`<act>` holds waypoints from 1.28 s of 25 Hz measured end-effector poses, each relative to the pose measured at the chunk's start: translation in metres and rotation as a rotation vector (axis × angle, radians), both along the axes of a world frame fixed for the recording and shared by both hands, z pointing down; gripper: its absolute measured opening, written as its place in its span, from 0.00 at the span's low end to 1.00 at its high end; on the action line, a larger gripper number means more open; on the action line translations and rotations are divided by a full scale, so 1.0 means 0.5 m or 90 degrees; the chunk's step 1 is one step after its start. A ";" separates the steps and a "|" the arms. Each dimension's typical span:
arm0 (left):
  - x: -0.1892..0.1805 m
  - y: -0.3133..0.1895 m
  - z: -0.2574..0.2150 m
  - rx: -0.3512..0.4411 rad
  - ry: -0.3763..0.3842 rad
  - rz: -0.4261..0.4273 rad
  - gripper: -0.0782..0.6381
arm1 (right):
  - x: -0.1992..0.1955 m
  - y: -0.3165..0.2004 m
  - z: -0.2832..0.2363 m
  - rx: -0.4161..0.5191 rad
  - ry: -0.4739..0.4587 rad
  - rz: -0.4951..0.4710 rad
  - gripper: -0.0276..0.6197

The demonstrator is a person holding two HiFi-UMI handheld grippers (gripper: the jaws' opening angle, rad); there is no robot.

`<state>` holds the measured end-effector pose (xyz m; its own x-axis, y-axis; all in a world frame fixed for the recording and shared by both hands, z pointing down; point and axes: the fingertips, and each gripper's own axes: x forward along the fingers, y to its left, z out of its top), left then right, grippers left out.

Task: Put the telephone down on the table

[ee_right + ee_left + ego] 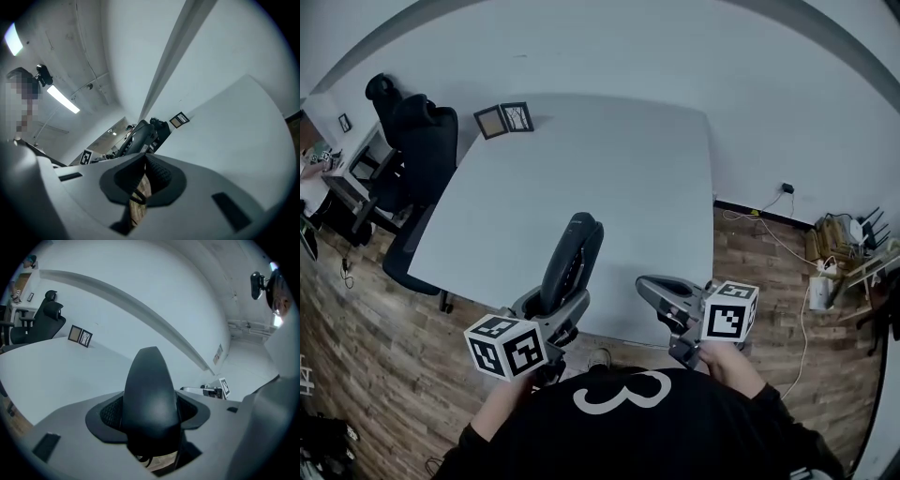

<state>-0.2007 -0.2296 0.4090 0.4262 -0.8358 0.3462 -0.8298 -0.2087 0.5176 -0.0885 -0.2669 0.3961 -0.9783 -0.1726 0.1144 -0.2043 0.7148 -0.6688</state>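
The black, curved, hard-plastic telephone handset (573, 255) was clamped between the padded jaws of the left gripper (557, 302). The jaws stood wide, pressing on the handset's two flanks near its lower end. The handset projected forward and upward from the jaws, above the near edge of the large white rectangular table (609, 169). No view showed it touching the tabletop.

The right gripper (662, 291) was held beside the left one, near the same table edge. Its jaws were together, with nothing between them.

Handling assessment:
- The shell appeared rigid and smooth, so it would not deform under the pads but could slip or pivot in them.
- The weight appeared light to moderate. With the grip at one end, the free end would tend to swing downward.
- A hold nearer the middle of the grip section would probably be steadier. Any cord was not discernible.

Two small framed pictures (503, 119) at the far-left corner and a black office chair (417, 150) stood well apart from the handset.
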 end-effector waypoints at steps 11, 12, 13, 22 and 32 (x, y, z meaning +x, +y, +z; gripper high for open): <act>-0.072 -0.122 0.053 -0.039 0.012 0.040 0.52 | -0.056 -0.095 0.041 -0.029 0.020 0.051 0.06; -0.078 -0.133 0.060 -0.045 0.012 0.043 0.52 | -0.062 -0.105 0.046 -0.034 0.020 0.055 0.06; -0.085 -0.144 0.069 -0.052 0.010 0.046 0.52 | -0.070 -0.113 0.051 -0.038 0.020 0.057 0.06; -0.127 -0.205 0.161 -0.110 -0.009 0.057 0.52 | -0.093 -0.145 0.108 -0.081 0.033 0.085 0.06; -0.127 -0.269 0.249 -0.165 -0.021 0.090 0.52 | -0.068 -0.172 0.135 -0.107 0.046 0.139 0.06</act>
<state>-0.2643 -0.3639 0.5335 0.5172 -0.6509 0.5558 -0.8190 -0.1877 0.5423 -0.1223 -0.3529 0.4635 -0.9083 -0.3509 0.2275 -0.3928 0.5288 -0.7524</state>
